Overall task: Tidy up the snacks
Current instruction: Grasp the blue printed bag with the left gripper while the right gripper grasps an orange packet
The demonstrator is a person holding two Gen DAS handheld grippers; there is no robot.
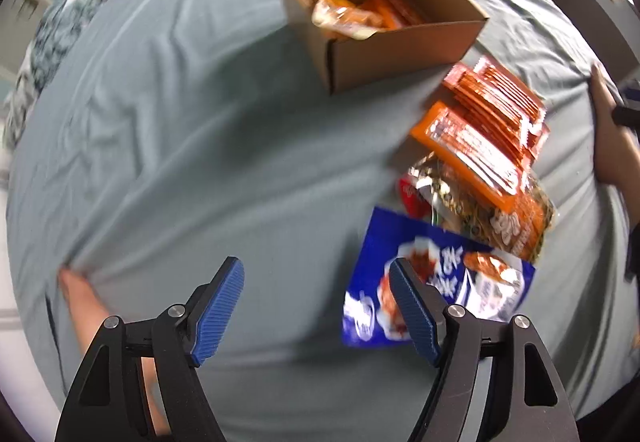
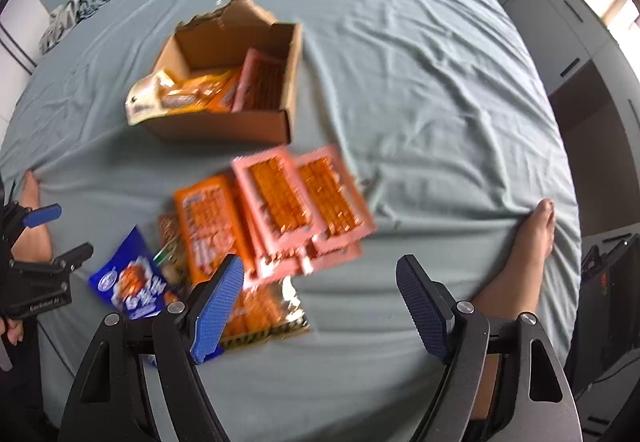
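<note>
Your left gripper (image 1: pixel 316 308) and right gripper (image 2: pixel 320 306) both hang with jaws apart, nothing between them. The cardboard box (image 2: pixel 240 121) sits at eleven o'clock from your right gripper, snack packets inside. The orange packets (image 2: pixel 280 201) and blue bag (image 2: pixel 128 286), blurred, lie loose on the bedsheet (image 2: pixel 420 101) just below it.

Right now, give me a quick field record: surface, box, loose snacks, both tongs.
surface: grey-green bed sheet
box: open cardboard box, snack packs already inside
loose snacks: pile in front of the box, with pink-edged packs, orange pack, blue bag
left tongs: open, empty, beside the blue bag
right tongs: open, empty, above the pile's near edge
</note>
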